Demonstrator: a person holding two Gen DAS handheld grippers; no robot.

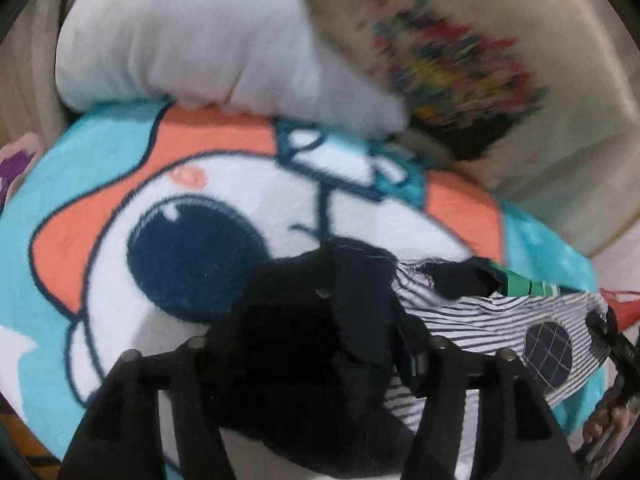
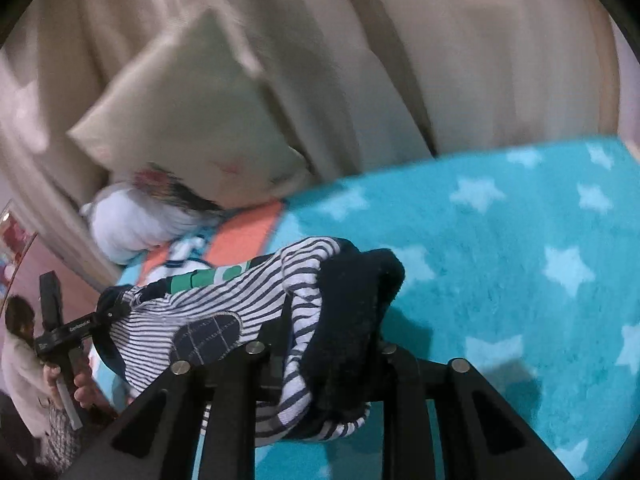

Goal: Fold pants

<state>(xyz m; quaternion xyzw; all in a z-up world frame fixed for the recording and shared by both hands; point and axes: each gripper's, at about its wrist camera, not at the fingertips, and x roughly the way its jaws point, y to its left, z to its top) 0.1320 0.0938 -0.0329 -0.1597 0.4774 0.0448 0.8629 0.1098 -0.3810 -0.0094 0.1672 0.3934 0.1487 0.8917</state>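
Both your grippers are pinching the striped pants (image 2: 208,304): left gripper (image 1: 320,344) bottom center, right gripper (image 2: 324,356) low center, above the turquoise blanket (image 2: 500,272).

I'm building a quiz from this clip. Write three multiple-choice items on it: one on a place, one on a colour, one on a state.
1. Where does the white pillow lie?
A. at the far end of the blanket
B. on the floor
C. on the pants

2. What colour is the blanket around its stars?
A. red
B. turquoise
C. black

3. What are both grippers doing?
A. hanging open
B. gripping the pillow
C. gripping the pants

Answers: 1 A, it rests beyond the cartoon face. 2 B, pale stars sit on turquoise. 3 C, the left gripper and right gripper each have jaws shut on the striped pants.
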